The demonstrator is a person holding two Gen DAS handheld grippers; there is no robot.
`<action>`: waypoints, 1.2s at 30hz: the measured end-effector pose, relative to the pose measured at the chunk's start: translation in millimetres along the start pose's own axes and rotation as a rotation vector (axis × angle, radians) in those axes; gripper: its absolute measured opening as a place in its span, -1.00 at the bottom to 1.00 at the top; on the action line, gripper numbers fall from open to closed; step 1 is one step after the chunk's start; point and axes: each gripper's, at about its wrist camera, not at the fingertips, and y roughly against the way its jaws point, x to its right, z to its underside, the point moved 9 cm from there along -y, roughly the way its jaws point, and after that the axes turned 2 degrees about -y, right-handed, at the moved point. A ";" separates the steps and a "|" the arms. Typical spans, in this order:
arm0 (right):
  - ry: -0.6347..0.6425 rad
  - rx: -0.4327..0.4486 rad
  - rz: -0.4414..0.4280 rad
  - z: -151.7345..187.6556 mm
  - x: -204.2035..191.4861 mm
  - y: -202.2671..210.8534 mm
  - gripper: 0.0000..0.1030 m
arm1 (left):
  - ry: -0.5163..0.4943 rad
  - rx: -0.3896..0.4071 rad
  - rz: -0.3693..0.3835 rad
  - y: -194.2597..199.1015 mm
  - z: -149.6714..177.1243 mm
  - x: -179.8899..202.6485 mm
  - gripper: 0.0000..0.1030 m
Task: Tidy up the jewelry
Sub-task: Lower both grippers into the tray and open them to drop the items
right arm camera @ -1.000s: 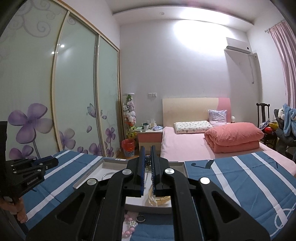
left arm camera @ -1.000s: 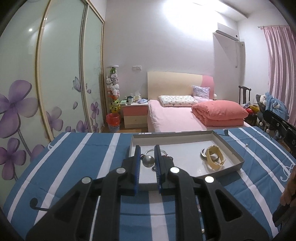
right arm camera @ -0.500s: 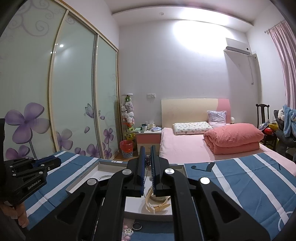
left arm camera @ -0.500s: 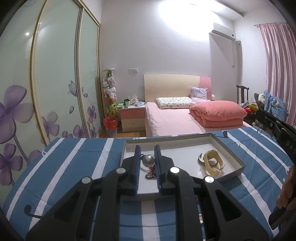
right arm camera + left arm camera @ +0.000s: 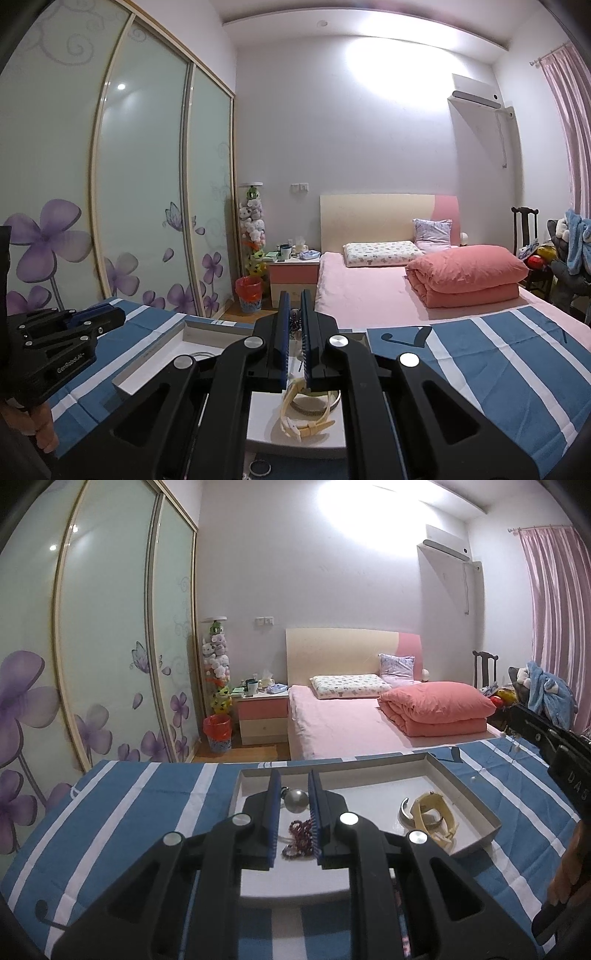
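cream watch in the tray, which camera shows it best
The left wrist view: the cream watch lies whole and unobstructed in the tray, beside a silver bangle. In the right wrist view the watch is close but partly hidden behind the right gripper.

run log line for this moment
left gripper: shut on silver ball, over tray | right gripper: shut on beaded chain | tray: holds watch

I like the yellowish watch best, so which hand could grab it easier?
Probably the right gripper: the watch lies just under its shut fingertips. The left gripper sits off to the side, clamped on a silver ball.
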 end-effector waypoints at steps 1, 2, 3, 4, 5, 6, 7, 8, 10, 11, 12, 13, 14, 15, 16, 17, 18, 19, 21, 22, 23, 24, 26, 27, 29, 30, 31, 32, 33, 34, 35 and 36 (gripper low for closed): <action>0.001 -0.003 0.000 1.0 0.3 -3.1 -0.87 | 0.001 0.000 0.001 -3.3 -0.6 0.4 -0.70; 0.001 -0.005 0.000 1.7 -0.2 -5.4 -0.87 | 0.003 -0.002 0.002 -8.1 -1.0 1.0 -0.70; -0.001 -0.010 -0.003 3.5 1.0 -9.4 -0.87 | 0.005 -0.003 0.004 -11.8 -1.4 2.2 -0.70; -0.003 -0.014 -0.003 4.6 1.7 -12.0 -0.87 | 0.008 -0.004 0.007 -15.8 -1.7 2.9 -0.70; -0.005 -0.018 -0.002 5.4 0.9 -15.0 -0.87 | 0.009 -0.003 0.009 -19.0 -2.3 3.5 -0.70; -0.008 -0.021 -0.003 7.4 1.2 -18.1 -0.87 | 0.011 -0.003 0.009 -23.8 -2.7 4.4 -0.70; -0.011 -0.025 -0.003 8.9 2.3 -20.8 -0.87 | 0.012 -0.003 0.008 -27.4 -3.0 5.2 -0.70; -0.011 -0.028 -0.002 10.1 2.3 -23.1 -0.87 | 0.014 -0.003 0.009 -31.2 -3.4 6.0 -0.70; -0.011 -0.036 -0.002 13.1 3.5 -27.5 -0.87 | 0.020 -0.006 0.010 -39.0 -2.1 6.5 -0.70; -0.012 -0.041 -0.002 14.4 3.6 -29.3 -0.87 | 0.021 -0.007 0.009 -42.2 -1.3 7.0 -0.70; -0.013 -0.046 -0.003 16.3 3.7 -31.5 -0.87 | 0.023 -0.010 0.007 -45.8 0.3 7.4 -0.70; -0.014 -0.052 -0.006 17.8 3.6 -33.6 -0.87 | 0.025 -0.015 0.006 -49.2 2.3 7.8 -0.70; -0.016 -0.056 -0.008 18.1 3.5 -35.1 -0.87 | 0.027 -0.018 0.006 -51.8 3.3 7.9 -0.70; -0.018 -0.063 -0.012 19.8 3.3 -37.3 -0.87 | 0.028 -0.022 0.007 -54.9 5.4 8.2 -0.70; -0.020 -0.072 -0.016 21.8 3.0 -39.4 -0.87 | 0.026 -0.026 0.006 -57.4 7.5 8.4 -0.70; -0.021 -0.078 -0.020 23.2 2.1 -41.6 -0.87 | 0.024 -0.029 0.004 -59.3 9.6 8.6 -0.70; -0.021 -0.087 -0.024 25.4 0.9 -43.2 -0.87 | 0.023 -0.032 0.004 -61.6 10.9 9.3 -0.70; -0.020 -0.096 -0.027 27.4 -0.1 -44.8 -0.87 | 0.023 -0.036 0.005 -63.3 12.2 9.2 -0.70; -0.021 -0.108 -0.033 29.3 -1.1 -46.8 -0.87 | 0.026 -0.043 0.006 -66.6 12.7 8.6 -0.70; -0.021 -0.112 -0.036 30.1 -2.0 -47.4 -0.87 | 0.027 -0.044 0.006 -67.0 13.1 8.5 -0.70; -0.021 -0.115 -0.037 30.7 -2.9 -48.0 -0.87 | 0.028 -0.044 0.006 -67.8 13.5 8.3 -0.70; -0.020 -0.118 -0.039 31.6 -3.9 -48.7 -0.87 | 0.028 -0.044 0.005 -68.0 13.4 8.2 -0.70; -0.021 -0.123 -0.042 32.6 -4.9 -50.4 -0.87 | 0.028 -0.044 0.006 -69.0 12.8 8.1 -0.70; -0.022 -0.125 -0.044 33.1 -4.9 -50.6 -0.87 | 0.026 -0.044 0.007 -69.2 12.8 8.2 -0.70; -0.021 -0.130 -0.046 34.7 -5.9 -51.8 -0.86 | 0.019 -0.042 0.007 -71.2 13.0 9.0 -0.70; -0.021 -0.135 -0.048 35.7 -6.1 -52.6 -0.86 | 0.017 -0.042 0.008 -72.5 13.3 9.8 -0.70; -0.022 -0.135 -0.046 36.4 -6.0 -53.3 -0.86 | 0.015 -0.043 0.009 -73.4 13.9 10.6 -0.70; -0.024 -0.139 -0.046 37.2 -6.3 -55.2 -0.85 | 0.013 -0.043 0.009 -74.1 14.3 11.9 -0.70; -0.025 -0.144 -0.048 38.1 -6.3 -56.2 -0.85 | 0.010 -0.044 0.009 -75.0 14.8 13.0 -0.70; -0.028 -0.147 -0.046 37.8 -5.7 -57.5 -0.83 | 0.010 -0.045 0.011 -76.0 15.4 13.4 -0.69; -0.035 -0.149 -0.045 37.5 -4.2 -58.5 -0.79 | 0.010 -0.045 0.012 -76.5 16.0 14.0 -0.69; -0.041 -0.148 -0.045 37.4 -3.7 -58.1 -0.63 | 0.009 -0.047 0.012 -76.8 16.3 13.6 -0.69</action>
